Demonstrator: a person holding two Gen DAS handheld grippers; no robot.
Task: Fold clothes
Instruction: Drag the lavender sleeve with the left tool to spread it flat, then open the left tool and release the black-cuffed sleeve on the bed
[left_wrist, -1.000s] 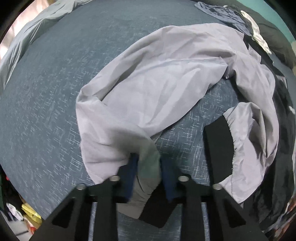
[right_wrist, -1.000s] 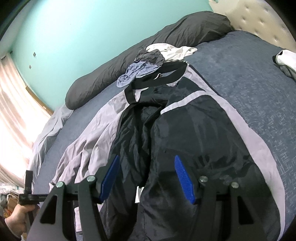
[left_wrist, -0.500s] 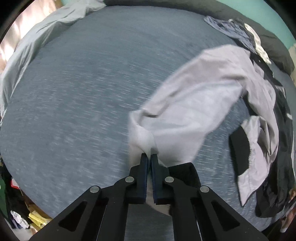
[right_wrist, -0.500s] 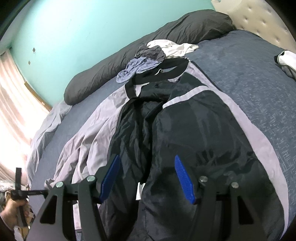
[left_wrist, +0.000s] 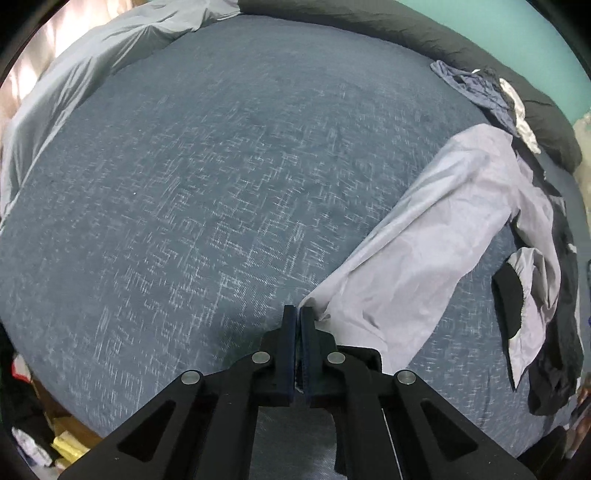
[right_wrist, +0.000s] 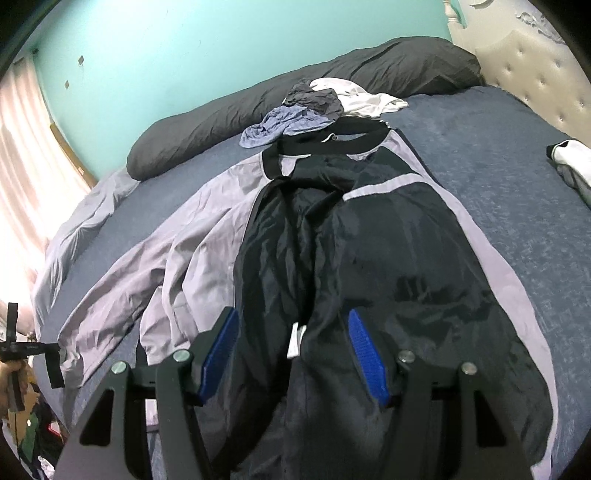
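A grey and black jacket (right_wrist: 406, 258) lies open on the bed, its black lining facing up. Its grey sleeve (left_wrist: 424, 240) stretches out across the blue bed cover toward my left gripper (left_wrist: 298, 310). That gripper is shut on the sleeve's end, with grey cloth showing at its tips. The right wrist view shows the same gripper (right_wrist: 14, 347) at the far left edge, held by a hand. My right gripper (right_wrist: 292, 314) stands open just above the jacket's lower lining, nothing pinched between its blue pads (right_wrist: 365, 354).
A long dark pillow (right_wrist: 332, 88) lies along the teal wall, with a small heap of clothes (right_wrist: 295, 118) in front of it. A white and grey garment (right_wrist: 572, 162) lies by the tufted headboard (right_wrist: 535, 74). A grey sheet (left_wrist: 92, 74) bunches at the bed's corner.
My left gripper closed on the sleeve's end and drew it away from the jacket body, so the crumpled sleeve now lies stretched out. The right gripper shifted slightly and stayed open.
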